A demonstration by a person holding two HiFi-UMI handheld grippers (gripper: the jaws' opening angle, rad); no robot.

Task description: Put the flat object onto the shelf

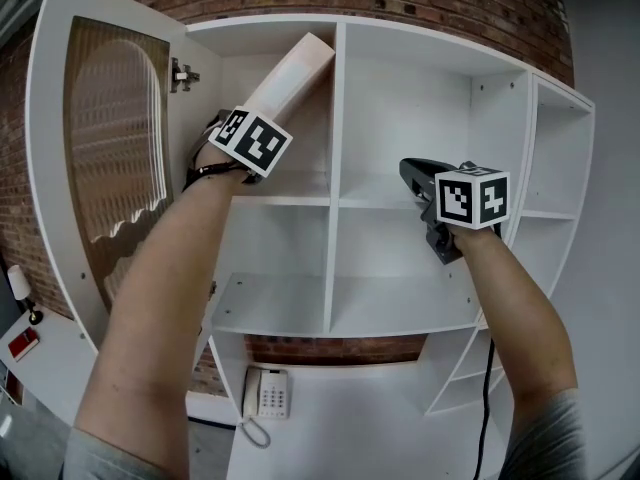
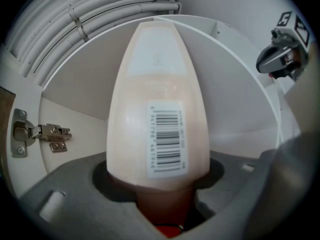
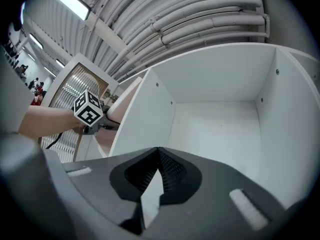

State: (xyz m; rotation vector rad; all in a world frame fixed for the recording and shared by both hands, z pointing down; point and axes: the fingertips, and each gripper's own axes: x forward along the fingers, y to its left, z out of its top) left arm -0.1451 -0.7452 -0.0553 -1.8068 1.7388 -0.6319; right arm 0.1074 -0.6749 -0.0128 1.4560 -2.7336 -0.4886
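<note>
A flat cream-peach pack [image 1: 296, 72] with a barcode label [image 2: 168, 136] is tilted up into the top-left compartment of the white shelf unit [image 1: 337, 168]. My left gripper [image 1: 256, 120] is shut on the pack's lower end, and its jaws press the pack [image 2: 160, 99] from both sides. The pack's upper end is near the compartment's ceiling. My right gripper [image 1: 416, 174] is shut with nothing in it and hovers before the top-middle compartment [image 3: 220, 124]. In the right gripper view the left gripper's marker cube [image 3: 88, 109] shows past the divider.
The shelf's door [image 1: 110, 148] stands open at the left, with a metal hinge [image 2: 42, 132] on the inner side wall. A white telephone [image 1: 265, 393] lies on the surface below. A brick wall [image 1: 420, 3] backs the unit. Further compartments run to the right [image 1: 560, 168].
</note>
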